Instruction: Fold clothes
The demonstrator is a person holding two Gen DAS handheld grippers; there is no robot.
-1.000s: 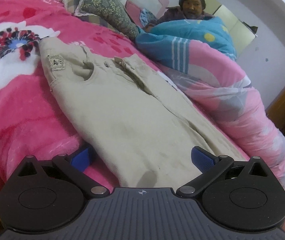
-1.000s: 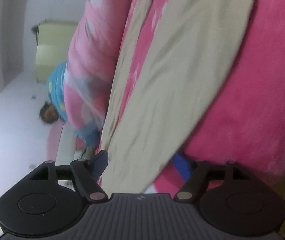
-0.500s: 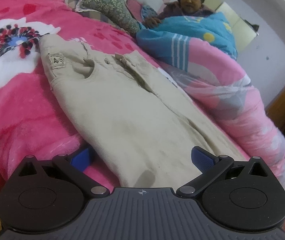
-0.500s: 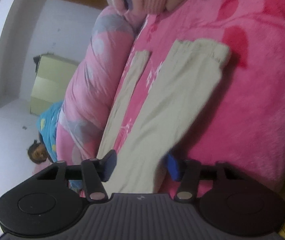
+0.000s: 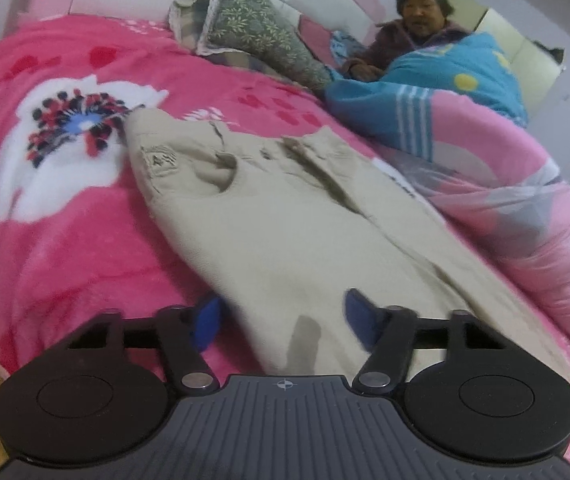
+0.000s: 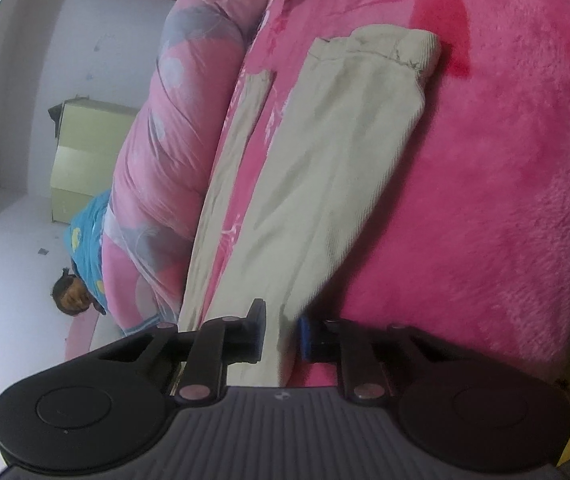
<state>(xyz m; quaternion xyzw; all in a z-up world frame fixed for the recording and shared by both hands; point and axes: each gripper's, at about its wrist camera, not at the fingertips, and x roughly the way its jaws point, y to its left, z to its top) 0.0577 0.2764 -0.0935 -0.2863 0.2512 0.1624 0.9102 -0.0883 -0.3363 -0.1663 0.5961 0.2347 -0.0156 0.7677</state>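
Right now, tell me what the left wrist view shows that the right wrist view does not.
Only left wrist view: the trousers' waistband, a flower print, a green pillow, the open left tool.
Only right wrist view: both leg cuffs, the right tool nearly closed on one leg.
Both: beige trousers, pink blanket, a person under a quilt.

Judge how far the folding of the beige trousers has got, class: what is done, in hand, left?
Done: the beige trousers lie spread flat on the pink blanket, legs apart. In hand: the right gripper has nearly closed around one leg; the left gripper is open over the thigh. Left: every fold.
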